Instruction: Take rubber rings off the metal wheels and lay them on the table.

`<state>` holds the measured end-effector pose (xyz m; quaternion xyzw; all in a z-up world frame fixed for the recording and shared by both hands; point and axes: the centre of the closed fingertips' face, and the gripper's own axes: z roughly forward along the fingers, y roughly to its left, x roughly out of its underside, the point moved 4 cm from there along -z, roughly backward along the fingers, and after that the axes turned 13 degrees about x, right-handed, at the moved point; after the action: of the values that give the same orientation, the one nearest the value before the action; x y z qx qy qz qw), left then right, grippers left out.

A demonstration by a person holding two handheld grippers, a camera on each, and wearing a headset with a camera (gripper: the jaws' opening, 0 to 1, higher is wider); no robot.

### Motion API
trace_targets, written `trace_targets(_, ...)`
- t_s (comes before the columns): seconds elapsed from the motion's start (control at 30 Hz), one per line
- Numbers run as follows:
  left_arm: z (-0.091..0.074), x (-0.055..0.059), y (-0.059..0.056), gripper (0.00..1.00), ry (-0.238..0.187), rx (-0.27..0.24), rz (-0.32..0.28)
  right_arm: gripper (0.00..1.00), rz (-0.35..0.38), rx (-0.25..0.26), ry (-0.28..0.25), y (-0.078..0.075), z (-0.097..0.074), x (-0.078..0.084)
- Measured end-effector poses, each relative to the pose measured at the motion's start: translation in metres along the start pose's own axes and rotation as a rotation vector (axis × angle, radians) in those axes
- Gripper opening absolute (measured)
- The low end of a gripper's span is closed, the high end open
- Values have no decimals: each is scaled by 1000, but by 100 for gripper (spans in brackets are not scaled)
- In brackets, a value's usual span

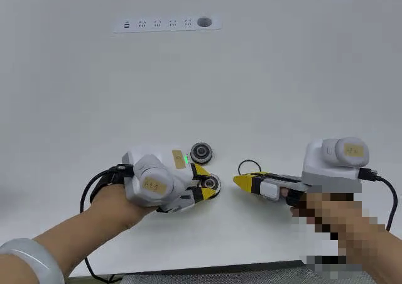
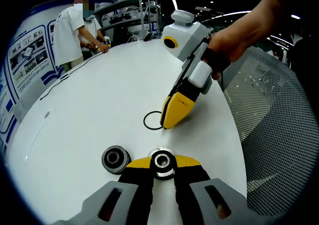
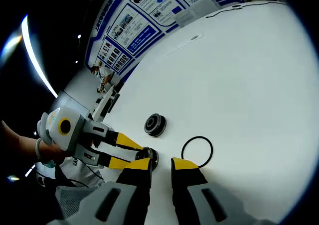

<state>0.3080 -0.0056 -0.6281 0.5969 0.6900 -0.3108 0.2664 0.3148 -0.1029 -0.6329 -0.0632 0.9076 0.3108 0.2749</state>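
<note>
1. Our left gripper (image 1: 207, 183) is clamped on a metal wheel (image 2: 162, 162) resting on the table (image 1: 264, 95).
2. Our right gripper (image 3: 160, 164) has its jaws slightly apart, holding nothing.
3. A loose rubber ring (image 3: 197, 150) lies flat just beside its tip.
4. We see a second wheel (image 1: 201, 151) just behind, with its black ring on.
5. A power strip (image 1: 166, 24) sits at the far edge.

My headset camera sits high, looking forward and down over the flat white table (image 1: 264, 89) to the long white power strip (image 1: 166, 24) at its far edge. The camera on the left gripper (image 1: 206, 182) rides low and close to the surface, facing along its jaws at the right gripper (image 1: 242, 181). The right one's camera, rolled, faces back the other way. All three share the patch between them: the thin black rubber ring (image 1: 249, 161), the loose round metal wheel (image 1: 201, 152) and the clamped metal wheel (image 1: 211, 183).
</note>
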Motion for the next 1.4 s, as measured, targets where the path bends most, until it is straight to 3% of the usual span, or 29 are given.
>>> trace_targets(0.67, -2, -3, 2, 14, 26, 14, 22, 17, -10, -46, 53, 13, 9, 6)
trace_targets(1.4, -2, 0, 3, 13, 12, 12, 23, 20, 82, -110, 116, 19, 22, 10)
